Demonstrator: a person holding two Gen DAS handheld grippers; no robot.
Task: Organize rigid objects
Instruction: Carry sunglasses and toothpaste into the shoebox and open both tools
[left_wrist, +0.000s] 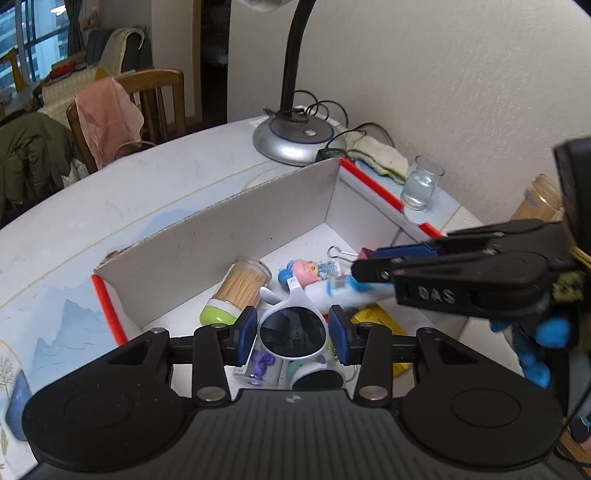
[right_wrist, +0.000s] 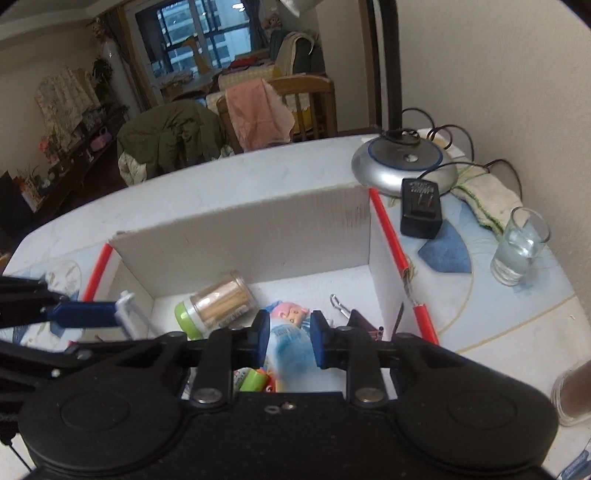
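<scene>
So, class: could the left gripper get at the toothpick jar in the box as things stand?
Probably not straight away. The left gripper has the white sunglasses between its fingers, so it is occupied. The toothpick jar itself lies uncovered on its side by the cardboard box wall, with nothing on top.

Sunglasses (left_wrist: 293, 328), a doll (left_wrist: 306, 271) and a toothpick jar (left_wrist: 240, 288) are lying in the box (left_wrist: 207, 251); a glass (left_wrist: 421, 184) is standing on the desk (left_wrist: 110, 199) right of it.

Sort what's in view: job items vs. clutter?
Job:
cardboard box
white sunglasses, between the left gripper jaws
blue-and-white tube, between the right gripper jaws
toothpick jar
doll
binder clip

Lying about:
desk lamp
water glass
power adapter
cloth
</scene>
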